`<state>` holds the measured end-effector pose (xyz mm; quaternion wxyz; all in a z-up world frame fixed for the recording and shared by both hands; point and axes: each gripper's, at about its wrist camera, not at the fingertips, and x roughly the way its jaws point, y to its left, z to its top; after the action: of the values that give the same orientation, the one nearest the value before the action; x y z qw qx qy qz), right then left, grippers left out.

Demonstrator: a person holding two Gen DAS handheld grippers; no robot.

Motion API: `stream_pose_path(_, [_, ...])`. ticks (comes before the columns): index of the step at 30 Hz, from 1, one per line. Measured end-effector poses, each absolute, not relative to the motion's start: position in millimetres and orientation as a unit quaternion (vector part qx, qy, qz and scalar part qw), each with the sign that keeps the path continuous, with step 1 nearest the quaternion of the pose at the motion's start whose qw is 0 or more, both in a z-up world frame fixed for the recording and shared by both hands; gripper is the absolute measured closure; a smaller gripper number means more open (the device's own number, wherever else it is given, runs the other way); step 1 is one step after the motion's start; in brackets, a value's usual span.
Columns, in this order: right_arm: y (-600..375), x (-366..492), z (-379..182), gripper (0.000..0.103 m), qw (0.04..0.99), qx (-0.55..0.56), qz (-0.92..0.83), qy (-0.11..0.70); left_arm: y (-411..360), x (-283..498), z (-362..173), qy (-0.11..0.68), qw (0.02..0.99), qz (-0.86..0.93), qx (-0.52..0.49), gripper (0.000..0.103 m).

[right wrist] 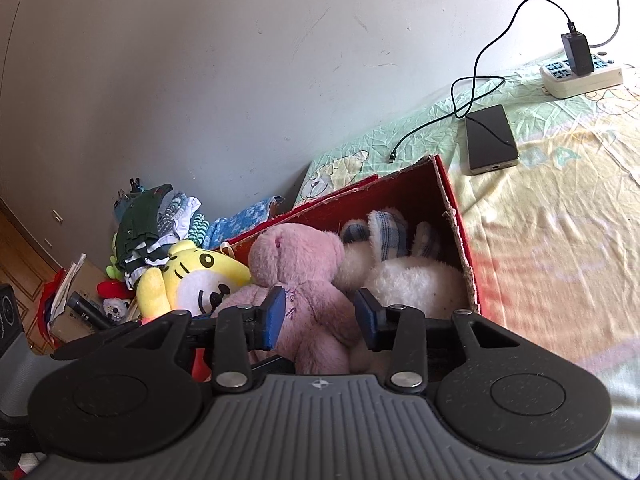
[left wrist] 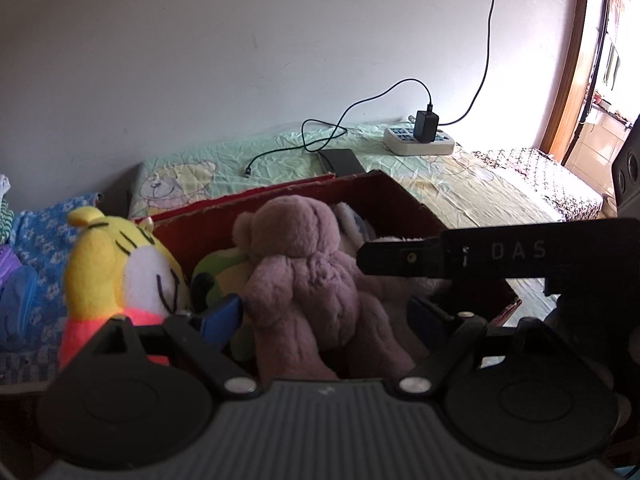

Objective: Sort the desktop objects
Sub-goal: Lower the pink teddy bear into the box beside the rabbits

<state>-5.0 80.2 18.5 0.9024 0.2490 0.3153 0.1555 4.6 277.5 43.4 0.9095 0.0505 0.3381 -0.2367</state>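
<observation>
Pale wall (left wrist: 200, 60), perhaps sunlit doorway (left wrist: 608, 60)

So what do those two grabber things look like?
Both look alike. Each gripper, the left and the right, has a grey ribbed body, two round black discs, black link arms with silver rivets, and blue pads on its fingers. Seen from the left one, a black bar of the right reads "DAS" in pale letters.

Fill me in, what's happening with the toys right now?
A person is working two handheld grippers over a red box of plush toys on a bed. The right gripper is open around the pink teddy bear, its pads on either side. The left gripper is open around the same bear. A yellow tiger plush leans at the box's left edge.
</observation>
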Motion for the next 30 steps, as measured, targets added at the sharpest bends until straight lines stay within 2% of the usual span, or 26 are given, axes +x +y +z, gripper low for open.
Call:
stream_pose_path(5, [84,-7,19,0.058,0.906,0.234,0.154,0.318,274,0,43,0.341,0.909,-0.233,0.050,0.015])
stream_pose_path(12, [82,-11,18,0.061,0.904,0.239,0.152,0.320,273,-5,45,0.347,0.909,-0.227,0.046,0.015])
stream_pose_path(20, [80,-20,28,0.061,0.908,0.229,0.134,0.324,268,11,53,0.395,0.906,-0.138,0.063,0.015])
stream_pose_path(25, [77,-27,38,0.056,0.919,0.208,0.110,0.316,268,10,58,0.408,0.905,-0.099,0.065,0.014])
stream_pose_path(30, [77,-30,38,0.056,0.919,0.190,0.076,0.336,262,12,58,0.438,0.893,-0.050,0.088,0.014])
